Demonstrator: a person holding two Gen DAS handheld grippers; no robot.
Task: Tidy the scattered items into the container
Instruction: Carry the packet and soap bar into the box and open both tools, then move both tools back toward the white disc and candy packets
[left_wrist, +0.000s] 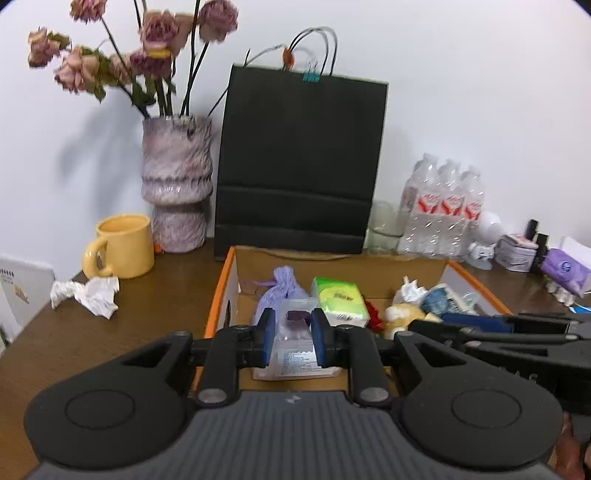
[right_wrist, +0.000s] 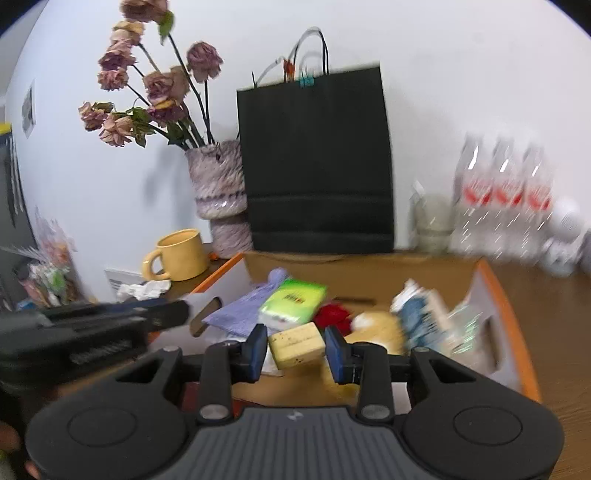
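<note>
Cardboard with an orange rim made up the container (left_wrist: 221, 288), an open box filling the middle of both frames on the brown wooden surface (left_wrist: 155, 295). It already held a lilac knitted pouch (left_wrist: 280, 291), a green tissue pack (left_wrist: 340, 299), a red item (right_wrist: 332, 315) and a yellow plush toy (left_wrist: 402, 314).

At lower centre of the left wrist view, the left gripper (left_wrist: 293, 332) had its jaws pinching a clear plastic packet (left_wrist: 295, 354) with a dark piece inside and a printed label, held over the near edge of the box. At lower centre of the right wrist view, the right gripper (right_wrist: 295, 349) stood over the box with a pale yellow block (right_wrist: 297, 345) between its blue pads; the left pad seemed to touch it, while a gap showed on the right, and with the blur I could not tell whether the block was gripped or just let go.

Judging by this, the step in hand was dropping items into the box. Next, the left jaws would need to spread to release the packet inside. A crumpled white paper (left_wrist: 88, 295) lay outside at middle left, beside a yellow mug (left_wrist: 123, 245), and looked like the next pick.
</note>
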